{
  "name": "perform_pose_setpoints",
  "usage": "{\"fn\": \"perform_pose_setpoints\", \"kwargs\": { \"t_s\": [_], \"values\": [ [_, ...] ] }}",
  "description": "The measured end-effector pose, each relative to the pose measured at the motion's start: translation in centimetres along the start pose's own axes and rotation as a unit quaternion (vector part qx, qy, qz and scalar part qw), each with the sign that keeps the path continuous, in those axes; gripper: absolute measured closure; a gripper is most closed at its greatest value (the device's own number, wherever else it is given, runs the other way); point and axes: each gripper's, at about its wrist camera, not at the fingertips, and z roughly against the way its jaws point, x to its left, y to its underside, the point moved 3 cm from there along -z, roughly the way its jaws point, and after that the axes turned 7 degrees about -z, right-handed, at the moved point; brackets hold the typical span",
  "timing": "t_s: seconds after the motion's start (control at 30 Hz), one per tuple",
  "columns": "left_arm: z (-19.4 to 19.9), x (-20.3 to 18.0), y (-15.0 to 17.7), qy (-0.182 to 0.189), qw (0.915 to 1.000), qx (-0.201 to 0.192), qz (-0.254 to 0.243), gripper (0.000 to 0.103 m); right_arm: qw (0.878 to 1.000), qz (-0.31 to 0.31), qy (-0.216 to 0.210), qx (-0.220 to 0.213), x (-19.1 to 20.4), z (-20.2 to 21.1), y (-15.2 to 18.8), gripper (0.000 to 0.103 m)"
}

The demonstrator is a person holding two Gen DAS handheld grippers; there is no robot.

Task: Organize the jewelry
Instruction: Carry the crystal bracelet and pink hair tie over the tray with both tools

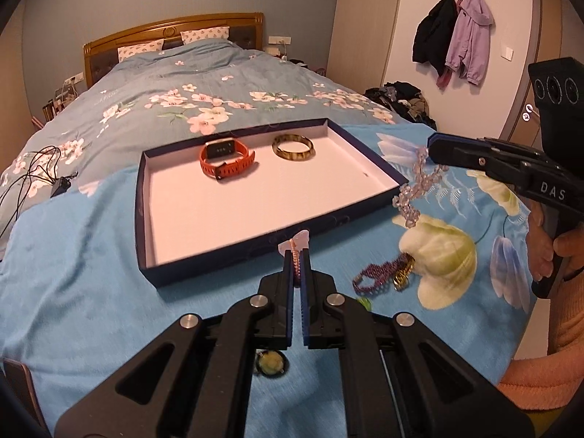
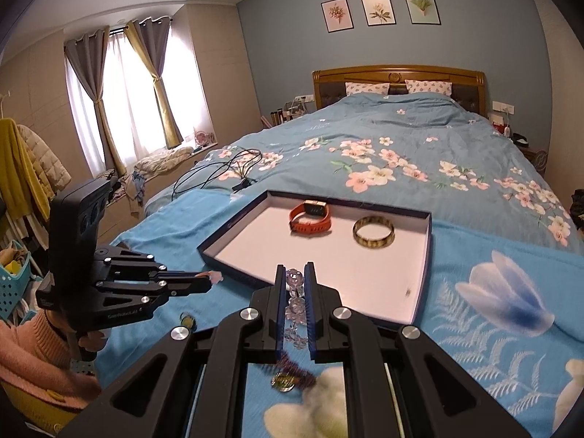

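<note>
Beyond both fingertip pairs: shallow card tray (image 1: pixel 148 219), long axis crosswise, holding orange watch (image 1: pixel 226 160) and horn bangle (image 1: pixel 294 148). Left gripper (image 1: pixel 297 255) clamped on pink chain bracelet (image 1: pixel 295 261), nearer rim. Right gripper (image 2: pixel 295 277) clamped on faceted crystal strand (image 2: pixel 295 303), dangling. Purple beaded bracelet (image 1: pixel 379 273) on blanket, right of left fingers.

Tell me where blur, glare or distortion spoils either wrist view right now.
Left wrist view: the clear bead string hanging from the right gripper is smeared; room edges bow. Right wrist view: the window is blown out white, and the purple bracelet below the gripper is blurred. The tray stays readable in both.
</note>
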Motion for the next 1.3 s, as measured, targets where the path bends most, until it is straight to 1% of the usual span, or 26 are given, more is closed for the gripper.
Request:
{"fn": "perform_pose_setpoints", "kwargs": {
  "t_s": [0.27,0.67,0.97,1.3],
  "values": [
    [-0.5,1.1,-1.8,-0.011,0.9999,-0.006,-0.005,0.1,1.0,-0.01,0.014,-0.011,-1.7,-1.5,-2.2,0.095],
    [-2.5,2.5,-3.4,-0.019,0.9998,-0.003,-0.004,0.1,0.999,-0.019,0.032,-0.005,-3.4,-4.7,-3.8,0.095],
    [-4.7,3.7,-4.3,-0.024,0.9997,0.01,0.004,0.1,0.998,-0.04,0.041,0.003,-5.0,-6.6,-4.5,0.095],
    [-7.0,4.9,-4.4,-0.025,0.9991,0.03,0.017,0.1,0.997,-0.043,0.058,0.015,-5.8,-8.4,-4.7,0.095]
  ]
}}
